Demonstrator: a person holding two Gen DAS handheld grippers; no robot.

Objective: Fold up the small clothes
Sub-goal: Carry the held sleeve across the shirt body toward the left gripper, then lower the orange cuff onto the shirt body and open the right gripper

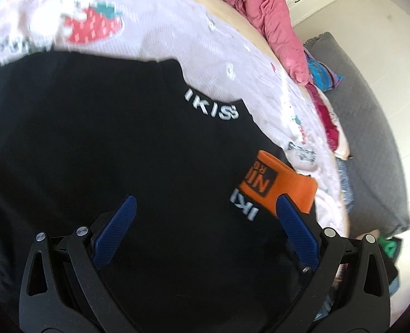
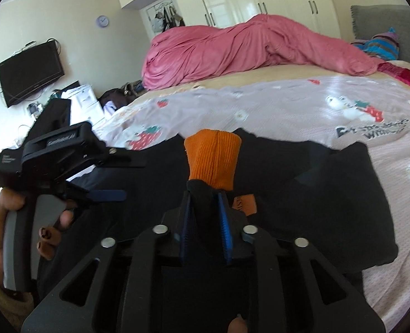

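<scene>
Your right tongs (image 2: pixel 206 194) were clamped on the black fabric just below the orange cuff (image 2: pixel 212 159) of the black garment (image 2: pixel 302 191), the blue pads pressing the cloth from both sides so that the cuff stood up past the fingertips. Your left tongs (image 1: pixel 203 202) stood wide apart over the same garment, nothing between the pads, which hovered above the dark cloth near its white lettering (image 1: pixel 211 107). In the left wrist view the orange cuff (image 1: pixel 280 180) lay just beside the right-side pad of those tongs, at the garment's edge.

The black garment lay spread across the bed, on the pale sheet (image 2: pixel 288 102) printed with strawberries. A pink duvet (image 2: pixel 246 50) was heaped at the far side of the bed, with a striped knitted item (image 2: pixel 379 45) near the grey headboard (image 2: pixel 393 27). From the right wrist view your left hand (image 2: pixel 16 222) gripped the handle of its tool at the left, above the garment's edge. A television (image 2: pixel 30 73) hung on the wall beyond.
</scene>
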